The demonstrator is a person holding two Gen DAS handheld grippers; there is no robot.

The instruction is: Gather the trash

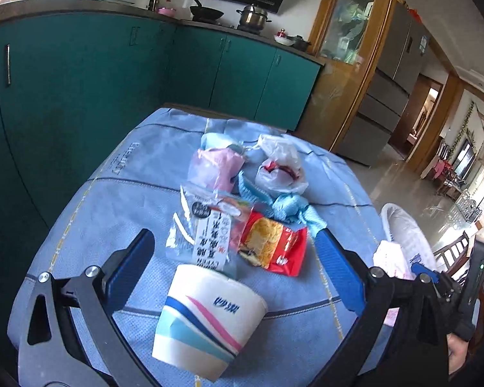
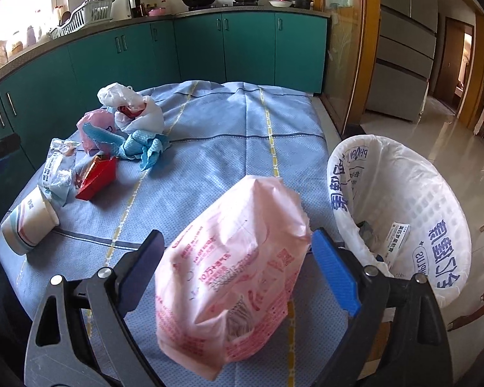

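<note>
Trash lies on a table under a blue cloth point(image 2: 226, 122). A paper cup point(image 1: 206, 316) with blue and pink stripes lies on its side between the fingers of my left gripper point(image 1: 234, 235), which is open and clear of it. Beyond it lie a clear wrapper point(image 1: 203, 225), a red snack packet point(image 1: 274, 245), a blue rag point(image 1: 290, 209), a white plastic bag point(image 1: 277, 167) and a small pink bag point(image 1: 213, 167). My right gripper point(image 2: 237, 234) is shut on a bulky pink plastic bag point(image 2: 235, 274), held above the table just left of the bin point(image 2: 403, 209).
The bin is a white basket lined with a printed white bag, standing off the table's right edge with a few scraps inside. Green kitchen cabinets point(image 2: 242, 48) run behind the table. A glass door point(image 2: 342, 48) and tiled floor point(image 2: 451, 135) lie to the right.
</note>
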